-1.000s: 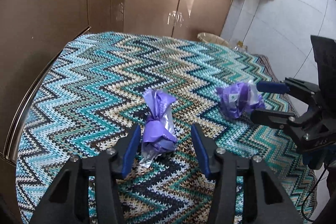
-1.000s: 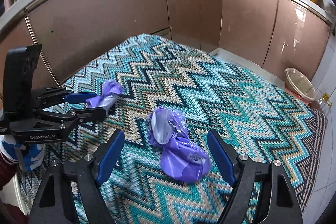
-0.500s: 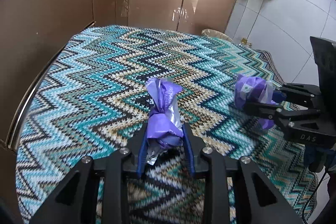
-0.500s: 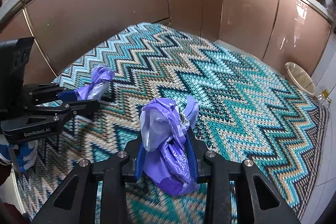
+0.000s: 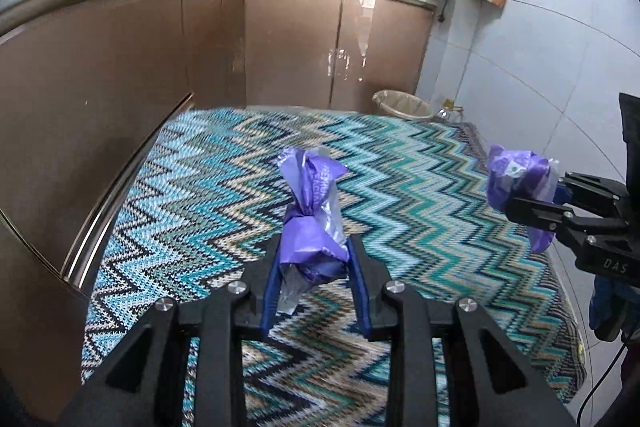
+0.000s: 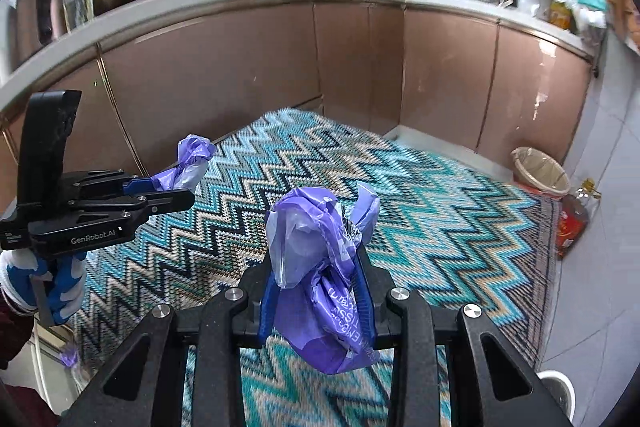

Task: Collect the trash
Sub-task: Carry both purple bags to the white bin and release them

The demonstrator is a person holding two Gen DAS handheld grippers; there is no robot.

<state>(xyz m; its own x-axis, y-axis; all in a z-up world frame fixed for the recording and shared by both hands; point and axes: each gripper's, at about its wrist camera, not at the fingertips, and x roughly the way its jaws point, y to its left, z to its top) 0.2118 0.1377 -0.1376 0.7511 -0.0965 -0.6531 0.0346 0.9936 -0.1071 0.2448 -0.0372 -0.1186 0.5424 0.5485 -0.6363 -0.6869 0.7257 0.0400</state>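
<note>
Wrappers [image 5: 310,215] above rug [image 5: 420,195]; wastebasket [image 5: 402,105] beyond

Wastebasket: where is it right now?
The wastebasket stands on the floor at the rug's far right corner, against the brown cabinets, beside a bottle.

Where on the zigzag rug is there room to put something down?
Nearly all the rug is bare, from the brown cabinets to the bin in the corner. The crowded bit is by the bin, where a bottle stands.
</note>
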